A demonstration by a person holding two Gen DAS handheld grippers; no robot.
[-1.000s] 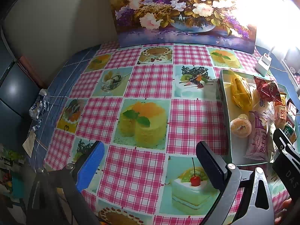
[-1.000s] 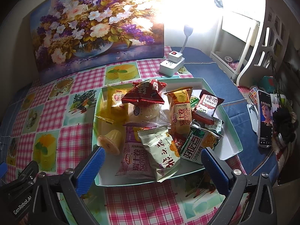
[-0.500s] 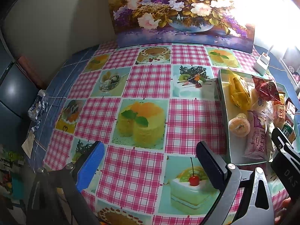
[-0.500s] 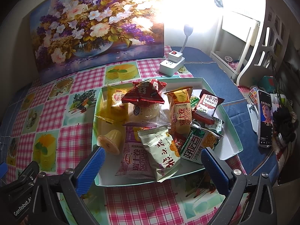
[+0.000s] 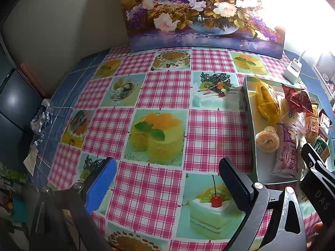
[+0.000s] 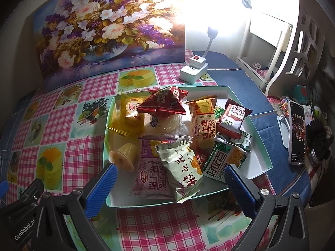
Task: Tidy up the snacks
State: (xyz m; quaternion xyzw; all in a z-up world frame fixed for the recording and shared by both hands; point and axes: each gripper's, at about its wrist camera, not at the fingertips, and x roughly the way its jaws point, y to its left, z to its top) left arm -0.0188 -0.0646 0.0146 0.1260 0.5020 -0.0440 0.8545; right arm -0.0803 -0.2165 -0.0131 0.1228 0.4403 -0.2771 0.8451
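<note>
Clearly printed "DALIYUAN SWISS ROLL" on purple packet (image 6: 151,177) in tray (image 6: 259,156), both hand-held grippers (image 5: 165,185) (image 6: 169,186) wide open, empty

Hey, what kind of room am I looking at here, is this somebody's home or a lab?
Most likely a home: a checked tablecloth printed with cakes, a flower painting leaning on the wall, and a phone propped beside the snack tray.

A tray (image 6: 259,146) is set on the counter (image 6: 88,121) toward its right side, with snack packets (image 6: 180,167) piled in it and a jelly cup (image 6: 123,155) at its near left corner, while a painting (image 6: 108,27) is stood behind and a power strip (image 6: 193,71) lies behind the tray.
</note>
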